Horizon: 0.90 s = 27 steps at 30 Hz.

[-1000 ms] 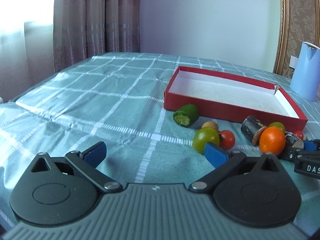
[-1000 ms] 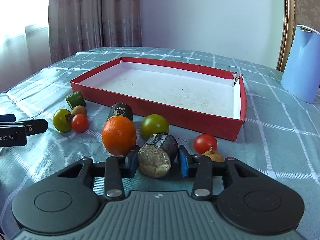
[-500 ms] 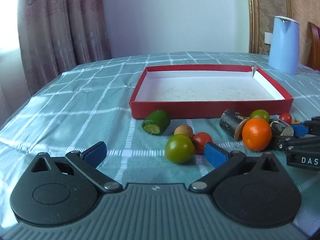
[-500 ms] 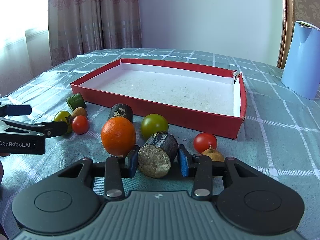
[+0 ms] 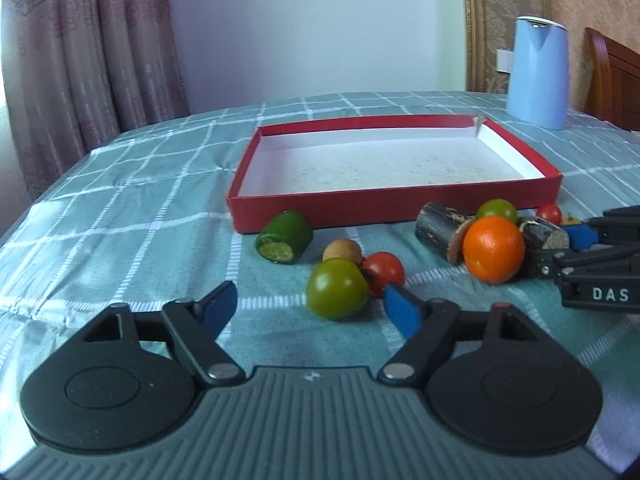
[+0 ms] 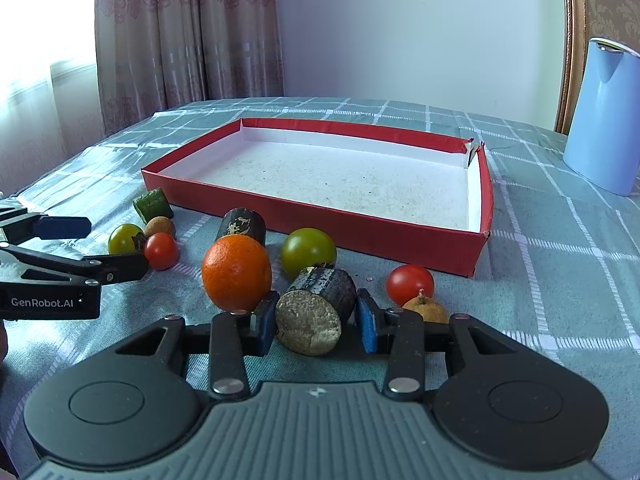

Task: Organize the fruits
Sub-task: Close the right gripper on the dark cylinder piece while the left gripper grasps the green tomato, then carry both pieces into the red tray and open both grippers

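A shallow red box with a white floor lies on the teal checked cloth, empty. In front of it lie an orange, a green tomato, a red tomato, a brown longan, a green chunk and a dark cane piece. My left gripper is open, the green tomato just ahead between its fingers. My right gripper is shut on a dark cane piece resting on the cloth.
A blue kettle stands at the back right. Another green tomato, a red tomato and a longan lie near my right gripper. Curtains hang at the left, a chair at the right.
My left gripper has swung round to face the box and closed in on the green tomato. My right gripper has stayed put on the cane piece.
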Motion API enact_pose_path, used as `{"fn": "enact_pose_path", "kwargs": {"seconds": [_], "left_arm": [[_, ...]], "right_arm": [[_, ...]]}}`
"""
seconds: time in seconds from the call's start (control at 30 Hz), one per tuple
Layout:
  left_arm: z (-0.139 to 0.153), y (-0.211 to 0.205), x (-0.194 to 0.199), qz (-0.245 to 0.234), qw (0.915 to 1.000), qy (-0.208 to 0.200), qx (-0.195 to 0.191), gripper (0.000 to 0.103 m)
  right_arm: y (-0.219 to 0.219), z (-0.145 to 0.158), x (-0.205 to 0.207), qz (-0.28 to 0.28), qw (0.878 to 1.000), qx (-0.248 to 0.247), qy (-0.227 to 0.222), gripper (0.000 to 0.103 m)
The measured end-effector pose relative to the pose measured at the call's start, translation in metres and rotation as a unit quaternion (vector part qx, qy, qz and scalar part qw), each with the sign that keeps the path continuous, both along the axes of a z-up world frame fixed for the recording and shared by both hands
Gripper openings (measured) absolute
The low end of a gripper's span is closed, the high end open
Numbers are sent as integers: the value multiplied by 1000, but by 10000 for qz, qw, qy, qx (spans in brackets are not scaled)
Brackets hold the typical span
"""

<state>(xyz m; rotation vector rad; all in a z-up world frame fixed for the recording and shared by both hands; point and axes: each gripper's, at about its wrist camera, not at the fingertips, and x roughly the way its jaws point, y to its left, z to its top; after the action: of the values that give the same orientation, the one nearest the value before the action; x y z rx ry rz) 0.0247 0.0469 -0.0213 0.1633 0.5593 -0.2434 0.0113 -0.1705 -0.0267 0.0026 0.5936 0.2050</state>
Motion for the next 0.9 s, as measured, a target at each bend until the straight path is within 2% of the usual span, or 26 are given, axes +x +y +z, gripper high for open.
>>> {"fn": "enact_pose_path", "kwargs": {"seconds": [0.17, 0.37, 0.43, 0.47, 0.5, 0.63, 0.7, 0.9], "left_arm": [[2, -1, 7, -148, 9998, 50, -138, 58], [3, 6, 19, -483, 9967, 342, -558, 57], [3, 9, 19, -525, 9959, 353, -651, 47], [3, 10, 18, -594, 9953, 354, -681, 35], [3, 10, 17, -634, 9952, 367, -648, 32], [2, 6, 10, -565, 9971, 248, -442, 31], [3, 4, 8, -353, 9987, 144, -349, 31], [27, 6, -2, -244, 9980, -333, -470, 31]], "right_arm": [[2, 0, 0, -2, 10000, -39, -7, 40], [3, 0, 0, -6, 10000, -72, -22, 39], [2, 0, -1, -14, 10000, -14, -23, 39], [2, 0, -1, -11, 10000, -8, -26, 39], [2, 0, -1, -9, 10000, -16, -27, 39], [3, 0, -4, -3, 10000, -61, -58, 39], [2, 0, -6, -10, 10000, -41, -74, 39], [-11, 13, -14, -66, 9995, -33, -291, 39]]}}
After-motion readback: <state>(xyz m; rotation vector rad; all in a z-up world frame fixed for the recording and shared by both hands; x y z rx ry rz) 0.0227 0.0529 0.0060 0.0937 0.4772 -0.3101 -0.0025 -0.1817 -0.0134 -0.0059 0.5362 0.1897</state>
